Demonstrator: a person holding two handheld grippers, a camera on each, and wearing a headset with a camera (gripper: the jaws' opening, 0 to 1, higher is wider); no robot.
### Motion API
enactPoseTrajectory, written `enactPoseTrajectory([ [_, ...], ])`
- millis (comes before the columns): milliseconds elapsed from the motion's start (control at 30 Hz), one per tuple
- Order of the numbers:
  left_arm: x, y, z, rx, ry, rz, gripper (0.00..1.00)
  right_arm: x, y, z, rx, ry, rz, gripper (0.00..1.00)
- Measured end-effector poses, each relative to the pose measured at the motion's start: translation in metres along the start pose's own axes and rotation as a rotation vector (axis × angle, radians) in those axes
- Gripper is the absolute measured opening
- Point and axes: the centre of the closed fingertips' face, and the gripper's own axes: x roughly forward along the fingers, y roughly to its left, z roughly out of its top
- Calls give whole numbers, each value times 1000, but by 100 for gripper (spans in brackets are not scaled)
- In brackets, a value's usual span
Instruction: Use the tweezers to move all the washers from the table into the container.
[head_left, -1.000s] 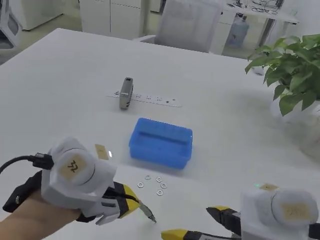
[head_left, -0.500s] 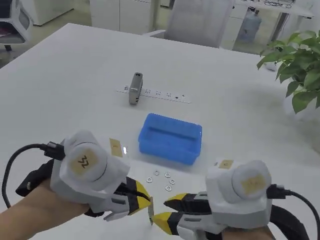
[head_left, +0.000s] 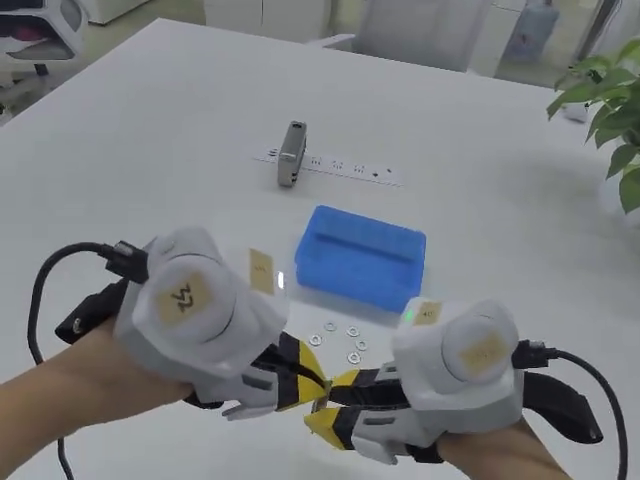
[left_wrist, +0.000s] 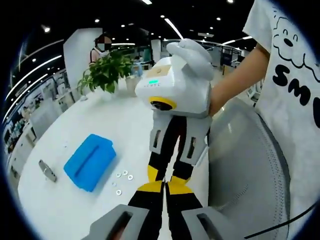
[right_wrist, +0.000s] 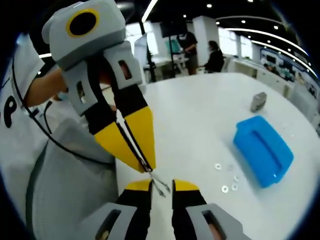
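The left claw (right_wrist: 148, 168) is reaching in over the counter's (head_left: 150, 130) near edge, its jaws pinched almost together on the tweezers (right_wrist: 158, 184). They are gripping the tweezers partway along, so the thin metal tips are sticking out past the yellow jaw ends. Those tips are poking into the narrow gap of the right claw (right_wrist: 162, 185), which is facing the left one nose to nose. Its jaws are standing slightly apart on either side of the tips, and I cannot tell whether they are touching the metal.

Just beyond the two claws, the washers (head_left: 340, 342) are lying loose on the counter in a small cluster near the near edge. The blue container (head_left: 365, 255) is sitting just beyond them toward the counter's middle, apart from them, with nothing visible inside it. Farther toward the far edge, a power strip (head_left: 345, 167) is lying flat with a grey block (head_left: 291, 153) at its left end. A plant (head_left: 612, 110) is standing at the right edge.
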Motion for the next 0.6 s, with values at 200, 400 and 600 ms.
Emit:
enactPoseTrajectory([
  [200,3,-1,0,13,-3,-10,0,1,3,-2,-48,9,-7,5],
  [400,4,3,-2,-67,-28,63,0,2,1,-5,-69,22,-49,3],
  [600,-7,24,-9,-293,-133,279,36,-1,-13,0,-24,6,-68,3],
])
